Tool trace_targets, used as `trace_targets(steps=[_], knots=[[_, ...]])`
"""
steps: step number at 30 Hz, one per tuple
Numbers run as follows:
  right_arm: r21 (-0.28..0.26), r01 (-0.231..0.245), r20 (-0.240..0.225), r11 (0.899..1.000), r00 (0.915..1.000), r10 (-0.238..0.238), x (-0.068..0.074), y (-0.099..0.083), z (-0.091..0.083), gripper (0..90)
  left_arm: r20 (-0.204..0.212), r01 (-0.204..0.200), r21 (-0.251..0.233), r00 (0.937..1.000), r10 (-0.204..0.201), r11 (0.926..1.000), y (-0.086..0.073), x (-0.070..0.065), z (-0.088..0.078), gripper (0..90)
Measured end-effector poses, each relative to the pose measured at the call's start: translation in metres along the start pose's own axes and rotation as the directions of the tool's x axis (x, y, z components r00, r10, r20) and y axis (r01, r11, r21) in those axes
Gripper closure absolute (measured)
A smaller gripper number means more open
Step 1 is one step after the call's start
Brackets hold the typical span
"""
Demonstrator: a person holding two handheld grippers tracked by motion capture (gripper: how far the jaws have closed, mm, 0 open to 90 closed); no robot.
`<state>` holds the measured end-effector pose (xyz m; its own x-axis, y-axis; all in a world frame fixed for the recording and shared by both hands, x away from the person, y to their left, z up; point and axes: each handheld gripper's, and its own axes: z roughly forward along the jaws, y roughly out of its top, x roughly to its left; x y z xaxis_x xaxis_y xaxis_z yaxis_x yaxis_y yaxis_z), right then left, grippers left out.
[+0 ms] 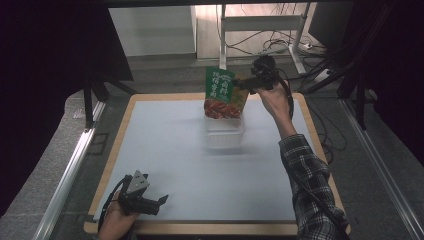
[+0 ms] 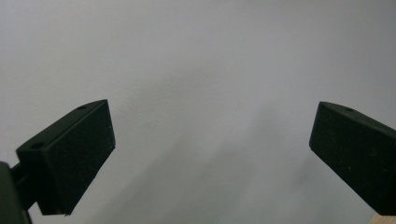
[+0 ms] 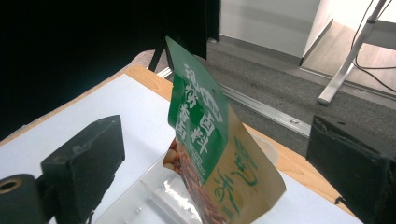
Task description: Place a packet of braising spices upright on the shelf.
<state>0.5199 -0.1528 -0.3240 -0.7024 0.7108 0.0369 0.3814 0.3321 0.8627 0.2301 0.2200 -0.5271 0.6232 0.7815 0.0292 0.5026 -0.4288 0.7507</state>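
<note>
Two grippers are at work on the white table. At the near left corner, the left gripper sits low in the person's hand, pointing across the surface, jaws spread wide with nothing but bare tabletop between them. At the far side, a plaid-sleeved forearm stretches out to the right gripper, held raised beside a green and tan snack pouch. Its jaws stand wide apart, the pads clear of the pouch. That pouch stands tilted in a clear plastic container.
</note>
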Motion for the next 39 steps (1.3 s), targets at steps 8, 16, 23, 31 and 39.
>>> trace_targets(steps=[8, 16, 23, 31, 39], knots=[[-0.031, 0.007, -0.001, 1.0, 1.0, -0.007, 0.002, -0.007, -0.015, 0.0, -0.002, 0.001, 0.001, 1.0, -0.001, 1.0, 0.0, 0.0, 0.0, 0.1], [-0.036, 0.015, -0.003, 0.999, 0.9999, -0.016, 0.003, -0.016, -0.025, 0.0, -0.002, 0.002, 0.002, 1.0, -0.002, 1.0, 0.0, 0.0, 0.0, 0.1], [-0.04, 0.009, -0.028, 0.999, 0.9996, -0.01, 0.005, -0.032, -0.031, 0.0, -0.002, 0.001, 0.004, 1.0, -0.001, 1.0, 0.0, 0.0, 0.0, 0.2], [-0.014, 0.023, -0.048, 1.0, 0.9985, -0.024, 0.009, -0.052, -0.032, 0.0, -0.004, 0.002, 0.006, 1.0, -0.002, 1.0, 0.0, 0.0, 0.0, 0.2], [-0.003, 0.032, -0.062, 0.999, 0.9975, -0.032, 0.013, -0.067, -0.035, 0.0, -0.004, 0.011, 0.0, 0.9999, -0.011, 0.9999, 0.0, 0.0, 0.0, 0.1]])
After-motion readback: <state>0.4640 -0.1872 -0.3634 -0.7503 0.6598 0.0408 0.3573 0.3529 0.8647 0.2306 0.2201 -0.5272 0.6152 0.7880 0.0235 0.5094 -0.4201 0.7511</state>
